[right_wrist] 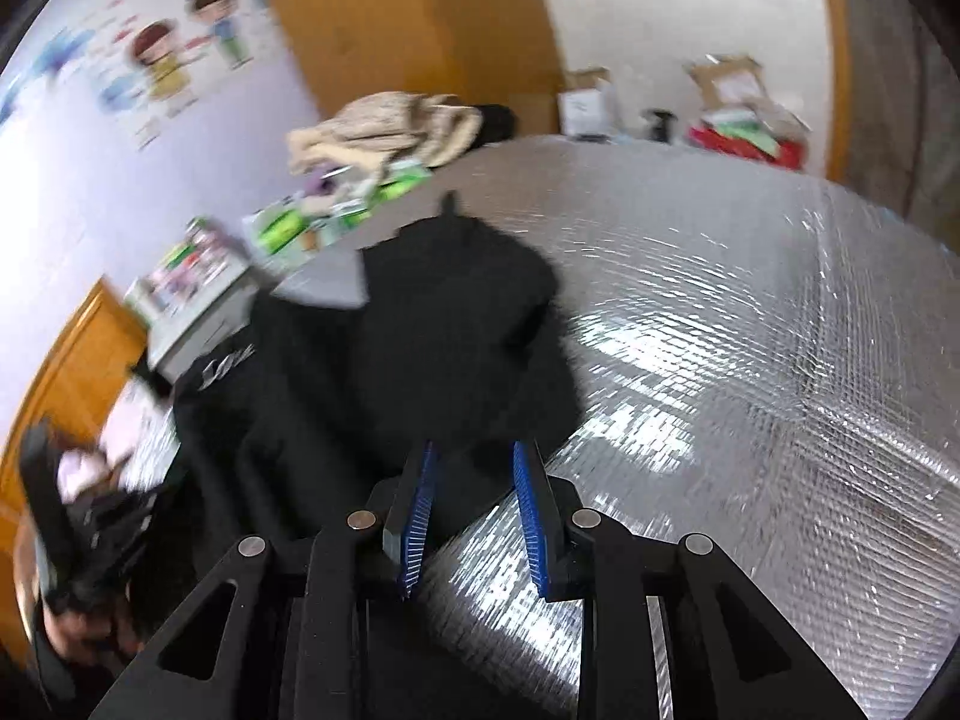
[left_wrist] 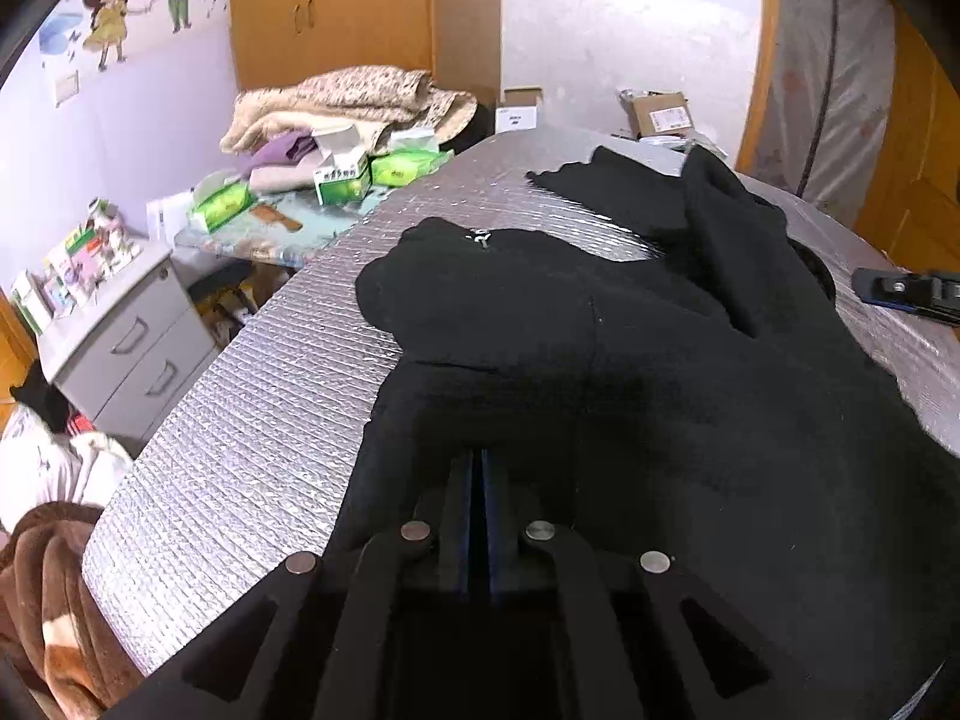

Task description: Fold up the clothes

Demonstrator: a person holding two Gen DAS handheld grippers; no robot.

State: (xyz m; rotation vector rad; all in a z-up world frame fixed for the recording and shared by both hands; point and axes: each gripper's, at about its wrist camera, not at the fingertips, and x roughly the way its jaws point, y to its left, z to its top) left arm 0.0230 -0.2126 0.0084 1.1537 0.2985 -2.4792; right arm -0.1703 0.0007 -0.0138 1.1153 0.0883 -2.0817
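Note:
A black garment (left_wrist: 600,330) lies crumpled on a silver quilted mat (left_wrist: 252,432), with a metal zip pull (left_wrist: 480,235) on its far fold. My left gripper (left_wrist: 481,462) is at the garment's near edge, jaws together, with black cloth bunched at its tips. In the blurred right wrist view the same garment (right_wrist: 420,330) lies left of centre on the mat (right_wrist: 720,330). My right gripper (right_wrist: 475,450) stands open just over the garment's near hem, with nothing pressed between its blue pads (right_wrist: 420,510). The right gripper (left_wrist: 900,291) also shows at the right edge of the left wrist view.
Left of the mat stand a grey drawer cabinet (left_wrist: 120,336) and a low table with green tissue packs (left_wrist: 342,180) and a beige blanket (left_wrist: 360,102). A brown blanket (left_wrist: 48,588) lies at the near left. Cardboard boxes (left_wrist: 657,111) sit beyond the far edge, below a wooden wardrobe (left_wrist: 330,6).

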